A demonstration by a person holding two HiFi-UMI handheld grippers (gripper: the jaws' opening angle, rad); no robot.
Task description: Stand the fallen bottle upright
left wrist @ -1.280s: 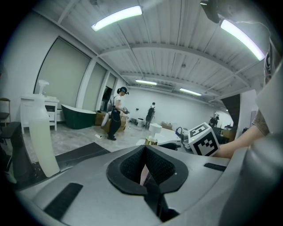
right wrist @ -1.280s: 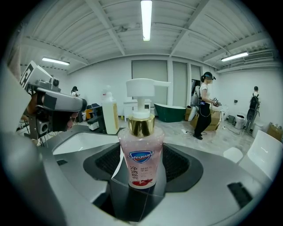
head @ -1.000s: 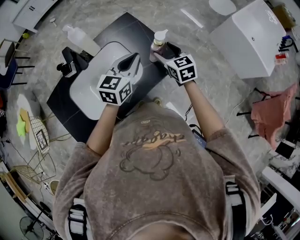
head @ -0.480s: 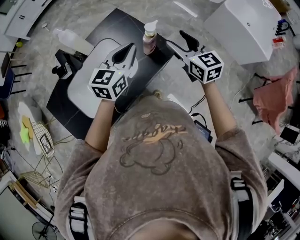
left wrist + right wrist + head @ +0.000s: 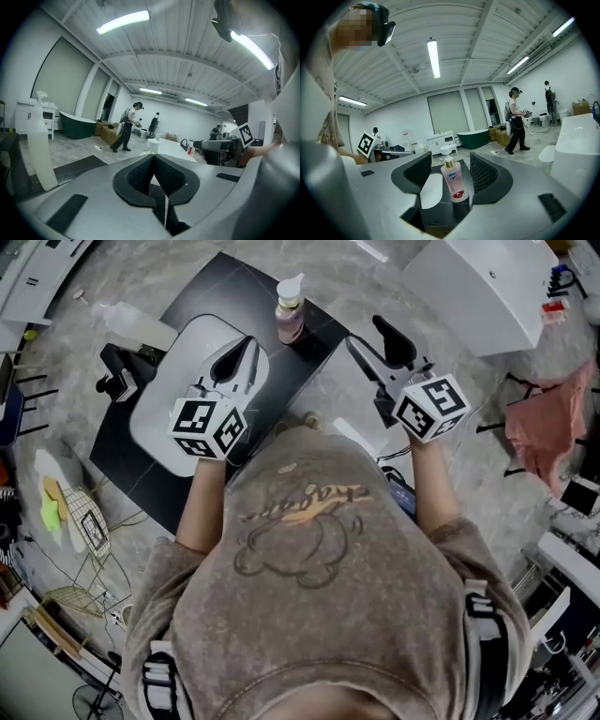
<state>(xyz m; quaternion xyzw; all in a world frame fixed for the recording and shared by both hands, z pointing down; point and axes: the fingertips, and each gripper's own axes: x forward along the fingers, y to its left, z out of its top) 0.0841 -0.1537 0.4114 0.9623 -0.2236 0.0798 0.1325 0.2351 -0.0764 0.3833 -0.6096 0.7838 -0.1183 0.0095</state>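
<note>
The pink soap bottle stood upright on the black table, pump on top, well ahead of the right gripper and off to its left. In the right gripper view it showed through the gap between the jaws, touching neither pad. Those jaws stood apart and were closing, gripping nothing. The left gripper hung over the white basin, the bottle ahead to its right, its jaws together and empty. A tall white bottle stood upright off to the left gripper's left.
</note>
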